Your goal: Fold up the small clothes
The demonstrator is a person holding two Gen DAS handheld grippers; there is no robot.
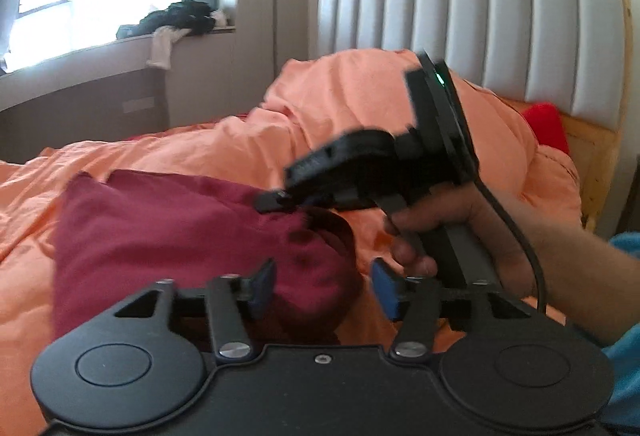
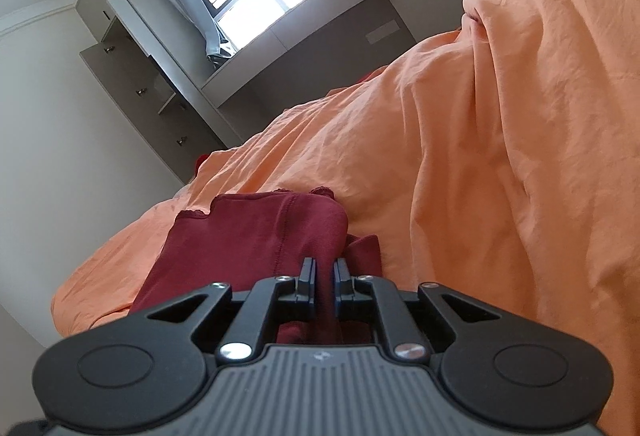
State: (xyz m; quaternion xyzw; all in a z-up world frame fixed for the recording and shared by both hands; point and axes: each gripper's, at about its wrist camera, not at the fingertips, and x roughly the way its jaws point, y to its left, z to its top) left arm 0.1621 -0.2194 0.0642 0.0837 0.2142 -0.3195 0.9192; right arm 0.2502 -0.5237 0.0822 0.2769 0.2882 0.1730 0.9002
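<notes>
On the orange duvet (image 1: 200, 144), left of the padded headboard (image 1: 500, 36), the dark red garment (image 1: 168, 228) lies partly folded. The left gripper (image 1: 322, 288) stands spread just over its near edge, holding nothing, likely having let go. Further right, the right gripper (image 2: 323, 276) pinches a cloth fold, probably to keep it taut.

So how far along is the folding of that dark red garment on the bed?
Partly done: the dark red garment already lies doubled on the orange bedding. In hand: the right gripper is pinching a fold of it, while the left gripper is open with nothing clamped. Left: at least laying that pinched edge down and flattening it.
</notes>
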